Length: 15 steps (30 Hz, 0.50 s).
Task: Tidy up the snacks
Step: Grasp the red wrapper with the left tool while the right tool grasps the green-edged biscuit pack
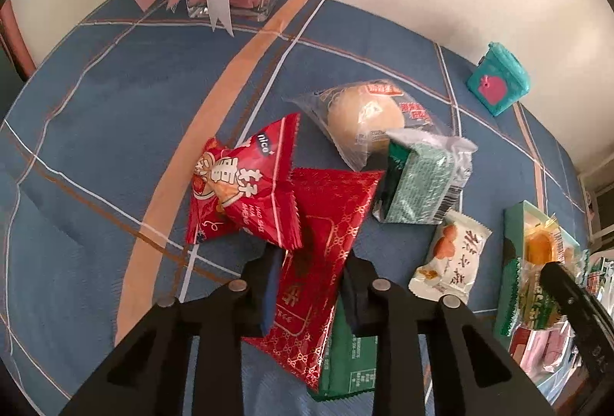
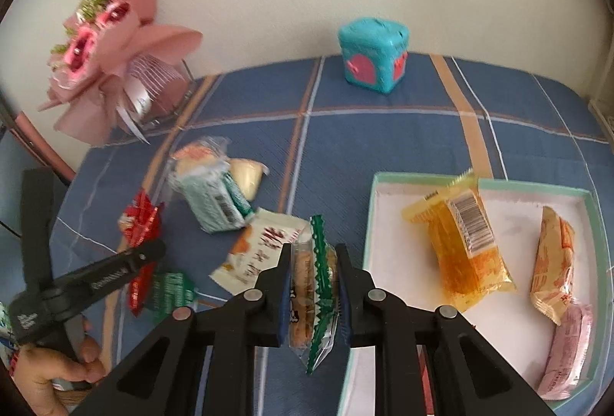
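Between our right gripper's (image 2: pixel 312 287) blue-padded fingers, nearest us, a clear cookie packet with green zigzag edges (image 2: pixel 312 295) is clamped upright above the blue plaid tablecloth (image 2: pixel 383 139). Just right of it lies the shallow mint-rimmed white box (image 2: pixel 476 182), already holding an orange foil packet (image 2: pixel 460 247) and two paler ones. To do this well, we should lift the cookie packet clear of the rim, then release it low over bare white floor. Our left gripper (image 1: pixel 311 272) has narrowed its fingers around a glossy red patterned foil pouch (image 1: pixel 326 255), apparently gripping it. Beyond lie more loose snacks, then a teal cube-shaped container (image 2: pixel 372 59) by the wall.
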Available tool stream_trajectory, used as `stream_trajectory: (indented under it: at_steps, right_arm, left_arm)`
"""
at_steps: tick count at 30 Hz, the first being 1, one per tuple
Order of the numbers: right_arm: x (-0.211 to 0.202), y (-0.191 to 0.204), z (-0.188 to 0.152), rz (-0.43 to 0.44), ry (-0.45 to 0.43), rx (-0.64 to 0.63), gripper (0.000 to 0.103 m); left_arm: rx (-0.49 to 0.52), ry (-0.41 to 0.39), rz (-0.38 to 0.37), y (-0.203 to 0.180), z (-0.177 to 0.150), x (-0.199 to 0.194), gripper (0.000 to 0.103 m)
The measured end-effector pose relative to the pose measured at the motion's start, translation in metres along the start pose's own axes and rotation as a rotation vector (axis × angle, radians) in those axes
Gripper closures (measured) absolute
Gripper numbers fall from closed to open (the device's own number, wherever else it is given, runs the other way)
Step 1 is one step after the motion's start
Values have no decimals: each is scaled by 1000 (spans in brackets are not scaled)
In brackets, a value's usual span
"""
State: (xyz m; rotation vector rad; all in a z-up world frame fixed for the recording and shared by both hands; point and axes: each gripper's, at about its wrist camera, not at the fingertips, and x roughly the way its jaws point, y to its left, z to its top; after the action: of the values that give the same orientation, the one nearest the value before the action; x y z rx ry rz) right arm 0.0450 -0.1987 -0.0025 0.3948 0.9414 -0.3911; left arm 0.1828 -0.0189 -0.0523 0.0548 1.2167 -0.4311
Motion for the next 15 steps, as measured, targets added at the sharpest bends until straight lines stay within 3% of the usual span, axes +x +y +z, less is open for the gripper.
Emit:
stream_trajectory:
  at_steps: [1, 2, 15]
  right_arm:
    - [-3, 1, 1, 5, -7, -2, 82]
    - [-7, 2, 3, 10, -15, -4, 82]
    - [-30, 0, 10, 58, -44, 24, 82]
  left_arm:
    - [1, -6, 1, -1, 1, -2, 80]
    - [1, -15, -2, -1, 2, -6, 91]
    - [-11, -113, -19, -8, 9, -49, 92]
